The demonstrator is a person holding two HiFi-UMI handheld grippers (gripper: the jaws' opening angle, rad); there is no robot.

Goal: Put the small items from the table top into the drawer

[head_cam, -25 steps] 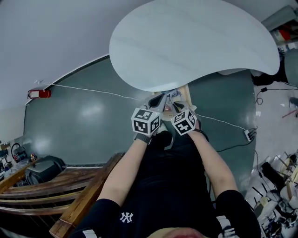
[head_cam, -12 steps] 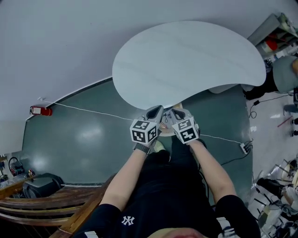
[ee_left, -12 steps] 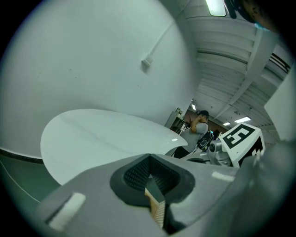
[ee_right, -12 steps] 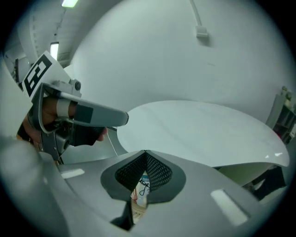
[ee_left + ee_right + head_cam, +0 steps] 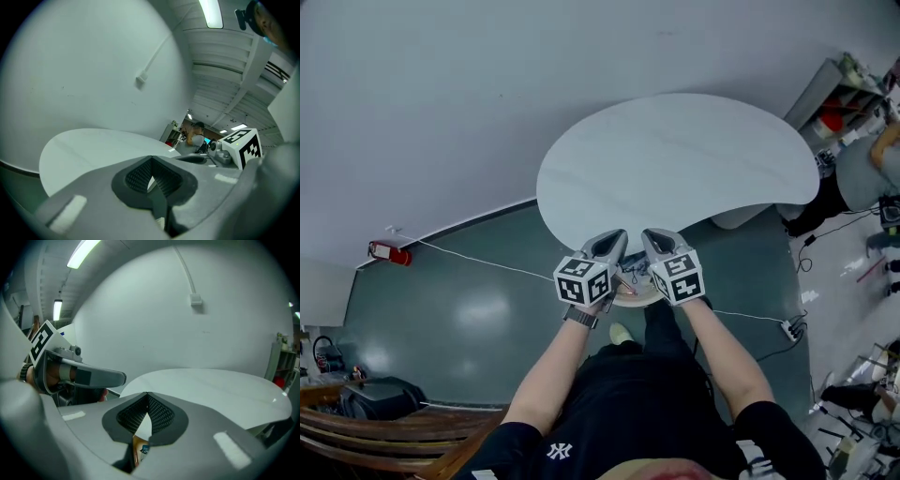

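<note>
Both grippers rising since earlier frames, now hovering at table edge. Left gripper (image 5: 612,241) and right gripper (image 5: 654,240) both staying pinched together, empty. Small items (image 5: 630,276) lying just below, between them, on tan surface (image 5: 628,300), likely drawer; equally near both; long axis unclear. Only right gripper view catching orange-blue item (image 5: 139,448) under pads. Table top (image 5: 675,159) beyond showing no items.

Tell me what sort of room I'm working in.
Probably a lab or workshop rather than a home: a white curved table on a green floor, a loose white cable and power strip lying on it, and cluttered shelving at the edge.
</note>
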